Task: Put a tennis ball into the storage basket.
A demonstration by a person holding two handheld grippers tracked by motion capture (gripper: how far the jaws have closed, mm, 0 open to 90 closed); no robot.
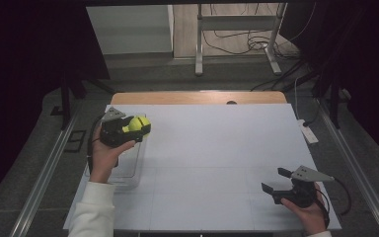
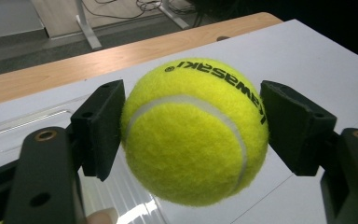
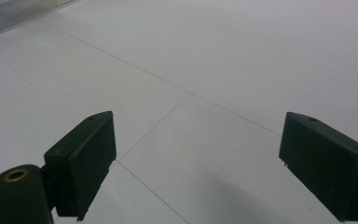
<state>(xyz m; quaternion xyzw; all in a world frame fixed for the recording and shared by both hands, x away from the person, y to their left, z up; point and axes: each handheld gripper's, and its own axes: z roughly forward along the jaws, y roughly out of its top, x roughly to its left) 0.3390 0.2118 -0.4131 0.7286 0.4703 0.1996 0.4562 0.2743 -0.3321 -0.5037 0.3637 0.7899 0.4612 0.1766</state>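
High view: a white worktop [image 1: 217, 163] with a wooden strip along its far edge stands in a dim room. Dark curtains hang at both sides, and beyond lie a grey floor, metal stand legs [image 1: 237, 39] and loose cables. A white power strip [image 1: 308, 132] lies at the worktop's right edge. A clear plastic tray [image 1: 128, 170] sits at the worktop's left side; no contents can be made out in it. The left tongs [image 1: 139, 126], held above the tray's far end, grip a yellow tennis ball [image 1: 139, 124] clear of the surface. The right tongs [image 1: 277, 180] rest low near the front right corner, jaws spread with nothing between them.

Left gripper view: both pads press on opposite sides of the tennis ball [image 2: 193, 130]. A ball has no long axis; its black lettering faces up and away and reads upside down, with a white seam curving across the near face. The tray's rim [image 2: 23, 126] shows behind the left jaw.

Right gripper view: the jaws stand wide apart over bare worktop [image 3: 214, 70] crossed by thin seam lines. A tray corner [image 3: 14, 11] appears at top left.
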